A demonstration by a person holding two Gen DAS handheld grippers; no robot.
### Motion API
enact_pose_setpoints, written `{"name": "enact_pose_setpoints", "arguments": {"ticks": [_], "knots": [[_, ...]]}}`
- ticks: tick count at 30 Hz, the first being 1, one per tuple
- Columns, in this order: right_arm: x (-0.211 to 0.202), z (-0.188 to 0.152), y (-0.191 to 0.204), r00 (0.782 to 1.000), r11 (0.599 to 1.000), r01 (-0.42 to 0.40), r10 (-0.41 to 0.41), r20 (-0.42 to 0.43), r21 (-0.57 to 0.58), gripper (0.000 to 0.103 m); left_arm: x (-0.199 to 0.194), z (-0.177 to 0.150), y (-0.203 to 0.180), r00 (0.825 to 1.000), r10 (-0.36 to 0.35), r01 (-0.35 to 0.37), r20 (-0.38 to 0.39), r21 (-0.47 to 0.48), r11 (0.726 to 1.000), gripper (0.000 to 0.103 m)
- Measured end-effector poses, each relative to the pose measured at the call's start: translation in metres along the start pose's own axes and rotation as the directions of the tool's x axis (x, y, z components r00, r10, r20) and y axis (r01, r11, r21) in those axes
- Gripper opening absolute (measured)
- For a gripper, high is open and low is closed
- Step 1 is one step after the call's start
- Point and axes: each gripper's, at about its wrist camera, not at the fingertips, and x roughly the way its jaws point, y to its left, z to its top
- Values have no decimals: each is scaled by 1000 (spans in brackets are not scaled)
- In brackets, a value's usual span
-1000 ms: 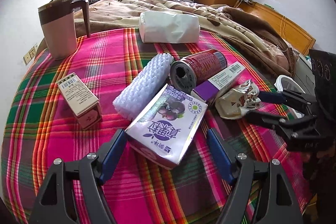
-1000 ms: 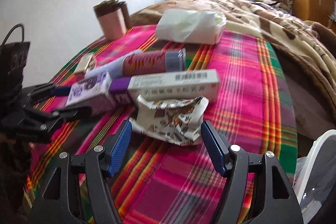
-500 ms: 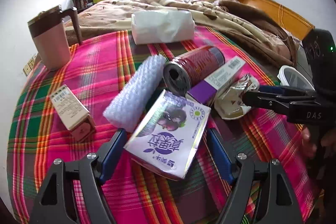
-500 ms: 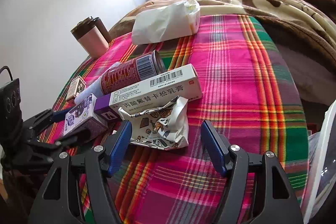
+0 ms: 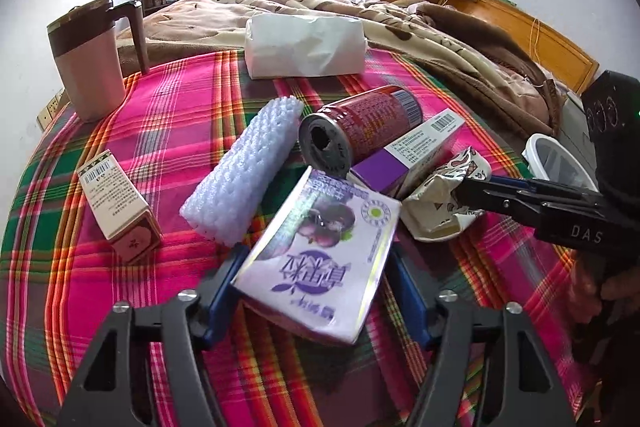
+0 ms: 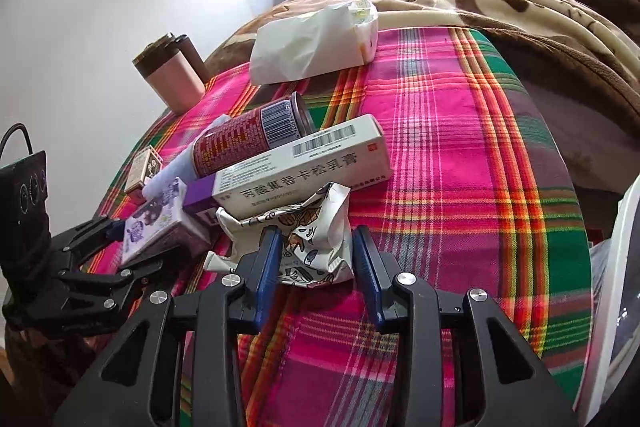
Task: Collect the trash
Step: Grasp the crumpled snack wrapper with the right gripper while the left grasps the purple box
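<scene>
Trash lies on a plaid cloth (image 5: 168,131): a purple drink carton (image 5: 320,259), a red can (image 5: 360,131) on its side, a white-and-purple medicine box (image 5: 412,155), white foam netting (image 5: 244,183), a small tan box (image 5: 116,207) and a crumpled patterned wrapper (image 6: 312,247). My left gripper (image 5: 316,287) stands around the carton's near end, jaws touching its sides. My right gripper (image 6: 316,259) has narrowed around the wrapper, pads at its sides; it shows from the side in the left wrist view (image 5: 472,191).
A pink lidded mug (image 5: 92,67) stands at the back left. A white tissue pack (image 5: 304,47) lies at the back. A white bin (image 6: 612,287) stands off the table's right edge. A bed with a brown blanket (image 5: 400,23) is behind.
My right gripper has closed in on the wrapper and moved forward over it. My left gripper has narrowed around the carton.
</scene>
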Motion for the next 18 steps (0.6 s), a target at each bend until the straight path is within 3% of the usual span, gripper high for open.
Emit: {"name": "enact_pose_setpoints", "arguments": {"ticks": [18], "knots": [[-37,-12,-1,996,999,7,-11,91,40,37,-31,-16,-15,997,23,-21,67,-30,999,65]]}}
